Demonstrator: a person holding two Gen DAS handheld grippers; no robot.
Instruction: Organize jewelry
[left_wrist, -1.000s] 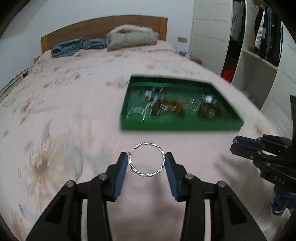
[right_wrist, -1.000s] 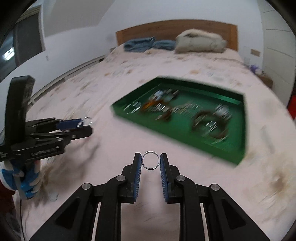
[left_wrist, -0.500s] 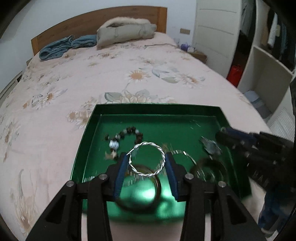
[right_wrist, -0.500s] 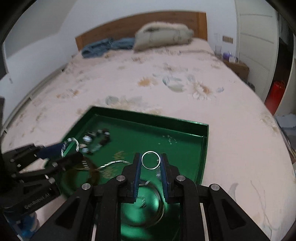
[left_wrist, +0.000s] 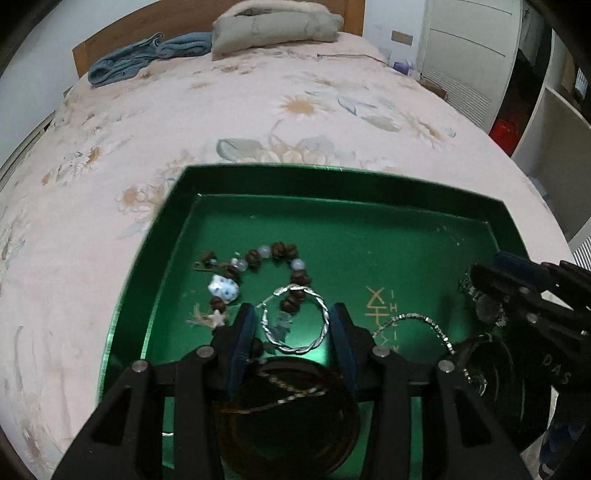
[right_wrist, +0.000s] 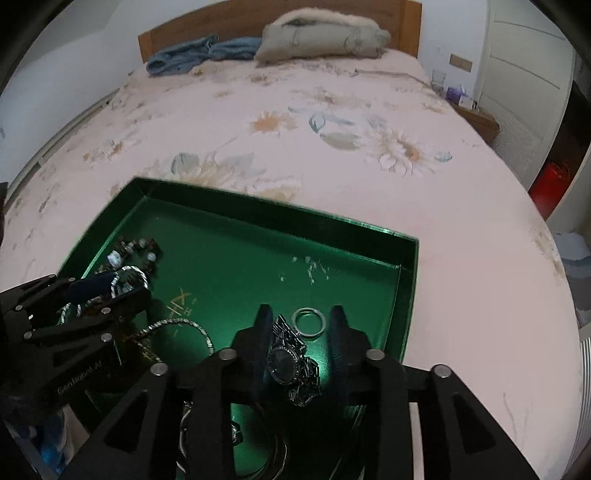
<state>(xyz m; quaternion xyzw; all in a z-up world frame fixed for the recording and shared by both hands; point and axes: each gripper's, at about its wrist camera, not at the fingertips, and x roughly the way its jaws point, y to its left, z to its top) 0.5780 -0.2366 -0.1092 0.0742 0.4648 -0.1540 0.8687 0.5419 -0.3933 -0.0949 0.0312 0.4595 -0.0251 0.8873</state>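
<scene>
While both hand-held grippers hover over the green tray (left_wrist: 236, 184), the left hand-held gripper (left_wrist: 291, 325) is opening around the twisted silver hoop (left_wrist: 295, 321); the right hand-held gripper (right_wrist: 299, 325), opening, has freed the small ring (right_wrist: 308, 322). Most jewelry already lies inside. Gold tray lettering (left_wrist: 380, 306) is illegible.

We see both grippers angled downward — the left gripper (left_wrist: 293, 325) with jaws opening, the right gripper (right_wrist: 300, 325) likewise opening, pads apart.
</scene>
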